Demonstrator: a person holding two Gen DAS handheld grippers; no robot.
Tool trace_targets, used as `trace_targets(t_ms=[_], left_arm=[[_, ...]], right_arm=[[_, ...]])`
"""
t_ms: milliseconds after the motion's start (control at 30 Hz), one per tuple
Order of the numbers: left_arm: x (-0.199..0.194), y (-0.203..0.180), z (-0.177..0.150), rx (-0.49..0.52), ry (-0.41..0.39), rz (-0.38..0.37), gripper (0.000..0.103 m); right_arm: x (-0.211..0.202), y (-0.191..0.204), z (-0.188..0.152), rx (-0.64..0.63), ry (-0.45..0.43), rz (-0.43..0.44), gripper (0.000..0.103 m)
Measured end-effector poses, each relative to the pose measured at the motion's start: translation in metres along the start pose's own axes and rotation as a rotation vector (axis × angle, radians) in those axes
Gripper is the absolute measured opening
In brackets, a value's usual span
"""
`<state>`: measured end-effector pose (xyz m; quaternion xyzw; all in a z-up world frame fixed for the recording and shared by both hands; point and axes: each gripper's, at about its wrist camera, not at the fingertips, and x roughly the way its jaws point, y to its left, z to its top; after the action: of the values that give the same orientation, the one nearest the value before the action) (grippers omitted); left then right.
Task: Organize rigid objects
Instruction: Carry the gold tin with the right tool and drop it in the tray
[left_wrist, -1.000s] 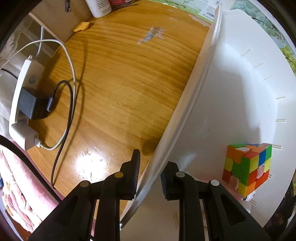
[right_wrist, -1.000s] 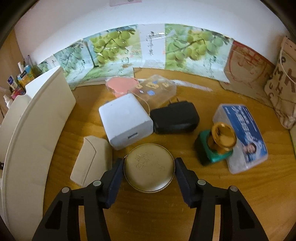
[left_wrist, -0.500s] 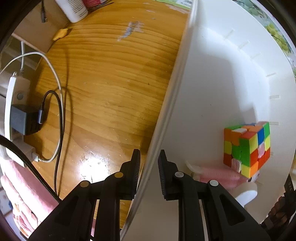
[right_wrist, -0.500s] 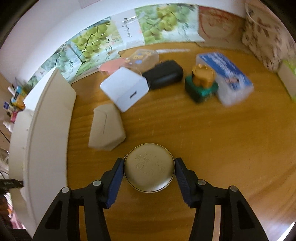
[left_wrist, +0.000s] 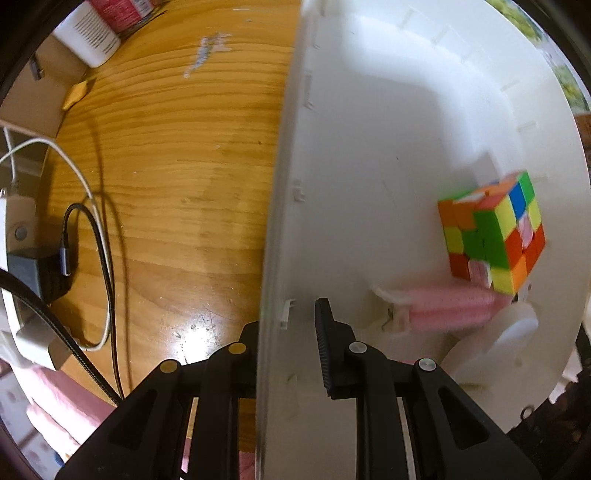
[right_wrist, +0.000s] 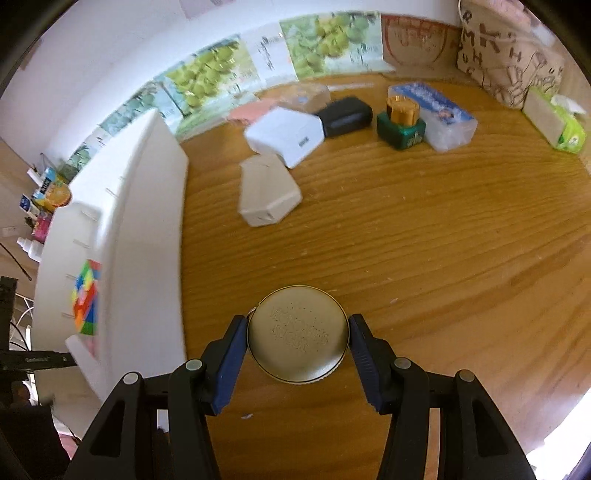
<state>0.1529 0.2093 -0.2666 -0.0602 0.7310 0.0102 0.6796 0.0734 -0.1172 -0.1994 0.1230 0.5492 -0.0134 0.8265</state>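
Note:
My left gripper (left_wrist: 288, 317) points down over the near wall of a white plastic box (left_wrist: 280, 184), one finger outside and one inside, shut on that wall. Inside the box lie a multicoloured puzzle cube (left_wrist: 491, 236), a pink ribbed item (left_wrist: 447, 304) and a white round piece (left_wrist: 513, 328). My right gripper (right_wrist: 297, 345) is shut on a round gold tin (right_wrist: 297, 338) with an embossed lid, held above the wooden table. In the right wrist view the white box (right_wrist: 147, 206) stands to the left of the tin, the cube (right_wrist: 86, 297) showing inside.
At the table's far side sit a white block (right_wrist: 284, 134), a beige pouch (right_wrist: 267, 194), a black case (right_wrist: 345, 116), a green bottle with a gold cap (right_wrist: 400, 123), a clear blue-labelled box (right_wrist: 439, 114) and a tissue pack (right_wrist: 557, 125). A power strip with cables (left_wrist: 22, 258) lies left of the box.
My right gripper has carried the tin back from the cluster of objects and toward the white box, rolling as it went. The left gripper rolled on the box wall; the pink item came into view.

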Motion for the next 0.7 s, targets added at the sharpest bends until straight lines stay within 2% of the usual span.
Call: trace_targets(t_ms=[233,433,533,700], left_arm=[[0.006,-0.015,-0.001,0.111,-0.002,0.010,0.020],[0.009,-0.016,-0.001,0.185,0.000,-0.026,0.019],[0.010,-0.017,0.000,0.216,0.008,-0.054,0.018],[0.010,-0.020,0.004,0.273,0.011,-0.057,0.018]], right_arm=[[-0.043,0.036,-0.010,-0.049,-0.144,0.001,0.055],[-0.070,0.068,-0.016,-0.084,-0.267,0.021,0.056],[-0.080,0.088,-0.021,-0.123,-0.326,0.036,0.056],[-0.088,0.126,-0.033,-0.229,-0.394,0.068,0.056]])
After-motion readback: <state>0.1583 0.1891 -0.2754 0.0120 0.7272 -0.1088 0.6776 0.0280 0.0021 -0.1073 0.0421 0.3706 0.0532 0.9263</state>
